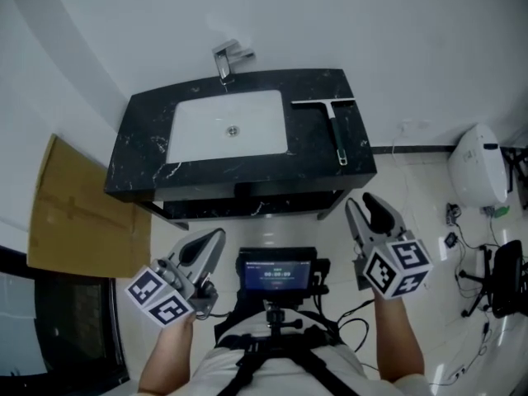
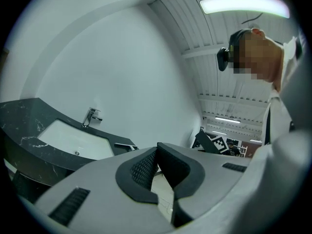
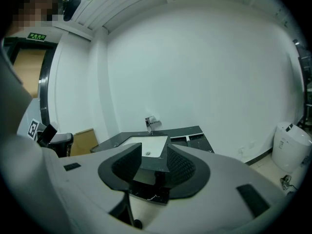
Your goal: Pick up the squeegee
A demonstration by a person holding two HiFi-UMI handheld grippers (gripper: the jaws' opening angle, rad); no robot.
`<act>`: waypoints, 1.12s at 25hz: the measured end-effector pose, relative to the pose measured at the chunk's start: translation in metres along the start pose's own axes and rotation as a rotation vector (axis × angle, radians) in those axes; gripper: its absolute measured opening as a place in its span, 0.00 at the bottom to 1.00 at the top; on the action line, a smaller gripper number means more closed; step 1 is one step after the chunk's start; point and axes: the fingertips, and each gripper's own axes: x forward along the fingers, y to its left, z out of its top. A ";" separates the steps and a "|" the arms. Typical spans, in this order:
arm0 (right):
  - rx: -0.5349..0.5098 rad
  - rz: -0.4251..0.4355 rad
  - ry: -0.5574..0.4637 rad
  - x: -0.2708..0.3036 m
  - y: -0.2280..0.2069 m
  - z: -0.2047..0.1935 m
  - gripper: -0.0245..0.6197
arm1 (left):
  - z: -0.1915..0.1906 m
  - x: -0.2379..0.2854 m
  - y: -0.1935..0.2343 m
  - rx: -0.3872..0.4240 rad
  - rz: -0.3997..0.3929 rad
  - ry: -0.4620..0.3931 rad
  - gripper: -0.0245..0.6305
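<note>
**Reach for squeegee [image 1: 334,130]: forward, by right gripper [image 1: 364,206]**

Lies flat on the black marble counter [image 1: 140,151], just right of the white basin [image 1: 198,130]. Blade crosswise at the wall end, handle running back toward the person. Sits well ahead of the right gripper and slightly to its left, much farther from the left gripper [image 1: 216,238]. Right jaws apart, holding nothing. Left jaws closed tip to tip, also empty. Probably calls for a forward reach and a grip across the handle.

Countertop [image 1: 330,89]: black stone, white-veined, polished; basin [image 1: 198,134]: white, glossy, smooth; faucet [image 1: 224,60]: shiny chrome-look metal; squeegee [image 1: 338,134]: dark plastic-look handle; cardboard [image 1: 74,205], left: matt brown; right gripper [image 3: 154,152]: matt grey plastic, black rough-textured pads [image 3: 181,168].
</note>
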 end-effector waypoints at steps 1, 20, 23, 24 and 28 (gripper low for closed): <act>0.001 -0.008 0.001 0.008 0.001 0.002 0.28 | 0.003 0.003 0.009 -0.004 -0.007 0.002 0.03; 0.019 -0.166 0.000 0.128 0.047 0.040 0.28 | 0.085 0.018 0.162 -0.031 -0.146 0.027 0.03; 0.014 -0.179 0.004 0.135 0.054 0.043 0.28 | 0.090 0.016 0.176 -0.043 -0.156 0.024 0.03; 0.012 -0.183 0.007 0.137 0.056 0.044 0.28 | 0.091 0.015 0.179 -0.048 -0.158 0.023 0.03; 0.006 -0.196 0.016 0.145 0.054 0.046 0.28 | 0.095 0.016 0.186 -0.055 -0.165 0.023 0.03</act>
